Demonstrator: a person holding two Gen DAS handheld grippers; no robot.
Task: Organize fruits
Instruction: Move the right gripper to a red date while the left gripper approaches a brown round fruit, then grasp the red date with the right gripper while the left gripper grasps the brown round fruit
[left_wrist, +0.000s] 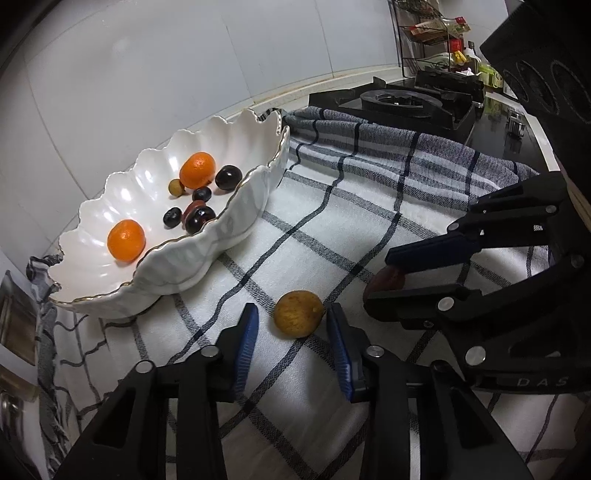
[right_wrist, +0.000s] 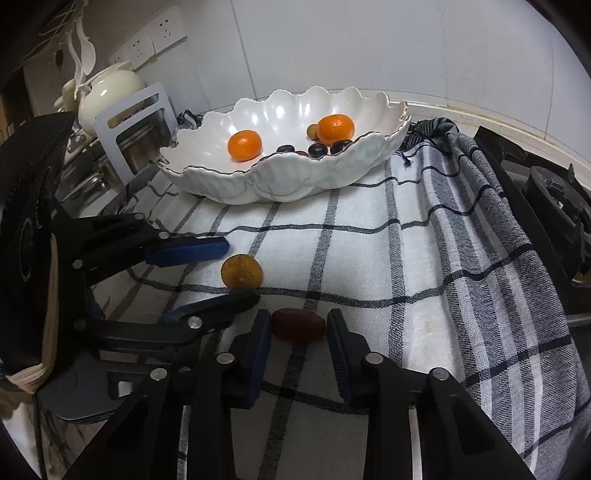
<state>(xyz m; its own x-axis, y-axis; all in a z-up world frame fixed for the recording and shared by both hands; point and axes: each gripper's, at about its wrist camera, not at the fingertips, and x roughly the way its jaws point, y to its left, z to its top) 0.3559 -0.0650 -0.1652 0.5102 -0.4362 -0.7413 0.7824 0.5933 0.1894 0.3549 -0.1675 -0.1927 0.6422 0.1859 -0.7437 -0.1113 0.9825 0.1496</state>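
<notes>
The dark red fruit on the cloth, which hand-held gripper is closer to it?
Right. The right hand-held gripper is open around the dark red fruit, one finger either side. The left hand-held gripper is beside it, open around the tan round fruit.

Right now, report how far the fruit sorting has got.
Done: two oranges and several dark fruits lie in the bowl. In hand: the open left gripper straddles the longan; the open right gripper straddles the date. Left: grip both and move them to the bowl.
</notes>
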